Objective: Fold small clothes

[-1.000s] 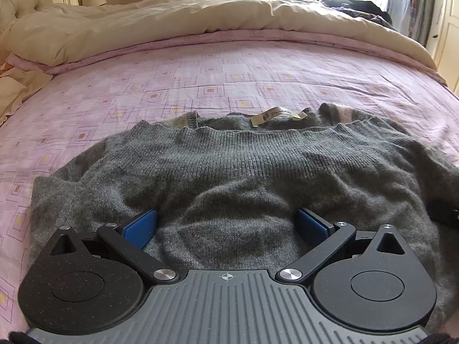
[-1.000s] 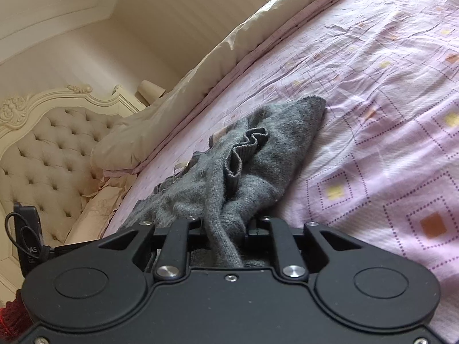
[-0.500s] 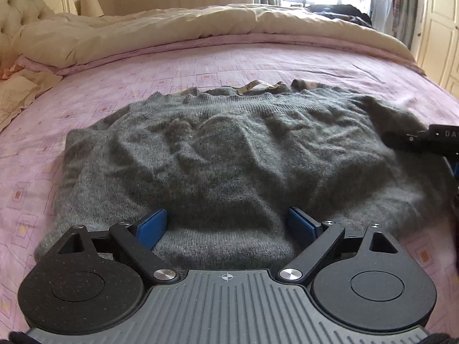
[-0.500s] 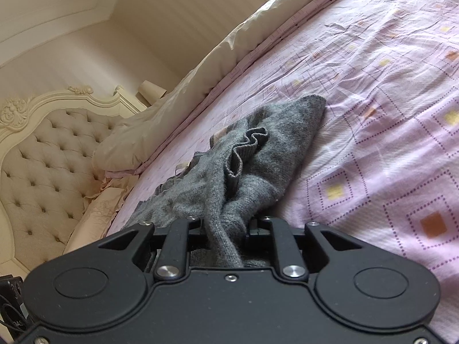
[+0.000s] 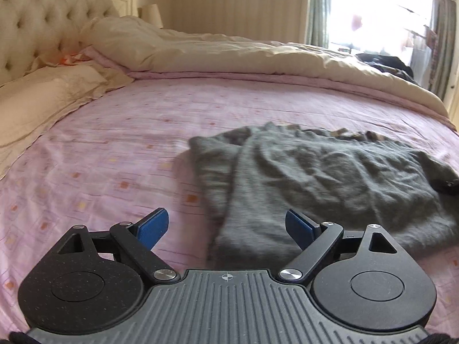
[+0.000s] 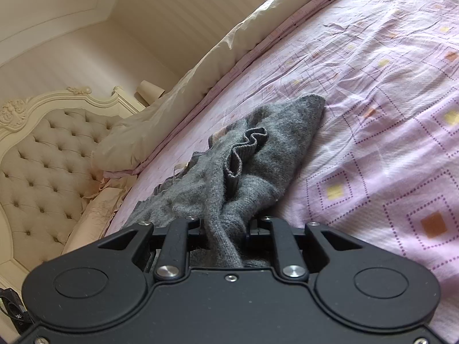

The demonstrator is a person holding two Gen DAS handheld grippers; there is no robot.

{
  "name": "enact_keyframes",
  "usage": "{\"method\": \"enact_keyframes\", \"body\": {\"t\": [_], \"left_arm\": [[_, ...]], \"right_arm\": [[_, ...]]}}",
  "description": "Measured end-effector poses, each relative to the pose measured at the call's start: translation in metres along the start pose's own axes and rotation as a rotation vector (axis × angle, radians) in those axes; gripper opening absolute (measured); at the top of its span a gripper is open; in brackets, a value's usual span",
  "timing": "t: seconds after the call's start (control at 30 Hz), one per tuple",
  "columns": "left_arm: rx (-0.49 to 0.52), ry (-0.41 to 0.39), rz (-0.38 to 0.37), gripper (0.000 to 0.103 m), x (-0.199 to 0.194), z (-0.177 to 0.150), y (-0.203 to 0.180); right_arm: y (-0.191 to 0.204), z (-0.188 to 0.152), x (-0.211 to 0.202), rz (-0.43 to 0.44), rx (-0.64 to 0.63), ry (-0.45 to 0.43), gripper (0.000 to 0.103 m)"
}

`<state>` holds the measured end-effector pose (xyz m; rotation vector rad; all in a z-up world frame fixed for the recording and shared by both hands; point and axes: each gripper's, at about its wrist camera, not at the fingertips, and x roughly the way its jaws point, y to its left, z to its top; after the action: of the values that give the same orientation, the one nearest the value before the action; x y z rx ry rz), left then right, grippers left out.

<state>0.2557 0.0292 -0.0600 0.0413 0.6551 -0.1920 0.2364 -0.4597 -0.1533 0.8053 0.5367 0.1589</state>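
A grey knit sweater (image 5: 330,183) lies spread and wrinkled on the pink patterned bedsheet (image 5: 114,143), its left side folded over in a strip. My left gripper (image 5: 226,220) hovers open at the sweater's near left corner. Its blue pads (image 5: 153,225) stand wide apart and press on nothing. In the right wrist view, my right gripper (image 6: 226,226) is shut on a bunched fold of the sweater (image 6: 272,149), which hides its fingertips. A ribbed cuff ruffles up just beyond the grip.
A cream duvet (image 5: 229,54) is heaped along the far side of the bed. A pillow (image 5: 43,97) and a tufted headboard (image 5: 34,28) are at the left. Dark clothes (image 5: 384,63) lie by the bright window. A dark part (image 5: 447,185) of the right gripper shows at the sweater's right edge.
My left gripper has slid left off the middle of the sweater to its left corner, and its jaws have narrowed a little. The right gripper keeps its hold and has not moved.
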Motion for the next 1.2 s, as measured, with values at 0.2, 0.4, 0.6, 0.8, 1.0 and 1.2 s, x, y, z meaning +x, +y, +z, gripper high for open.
{"method": "enact_keyframes", "body": {"t": [0.2,0.4,0.6,0.8,1.0,1.2], "left_arm": [[-0.109,0.039,0.027,0.089,0.022,-0.003,0.053],[0.01,0.015,0.037,0.095,0.028,-0.02,0.045],[-0.022,0.001,0.018,0.096,0.026,-0.023,0.049],[-0.013,0.005,0.026,0.098,0.029,-0.023,0.048],[-0.017,0.004,0.023,0.098,0.029,-0.023,0.049],[-0.017,0.004,0.022,0.098,0.029,-0.023,0.049]], "right_arm": [[0.004,0.002,0.002,-0.016,0.004,0.01,0.024],[0.014,0.01,0.003,-0.033,0.07,0.027,0.052],[0.068,0.023,0.011,-0.222,-0.087,0.044,0.027],[0.16,0.039,0.025,-0.301,-0.273,0.089,0.027],[0.241,0.022,0.065,-0.226,-0.391,0.179,0.027],[0.294,-0.044,0.135,-0.205,-0.539,0.334,0.027]]}}
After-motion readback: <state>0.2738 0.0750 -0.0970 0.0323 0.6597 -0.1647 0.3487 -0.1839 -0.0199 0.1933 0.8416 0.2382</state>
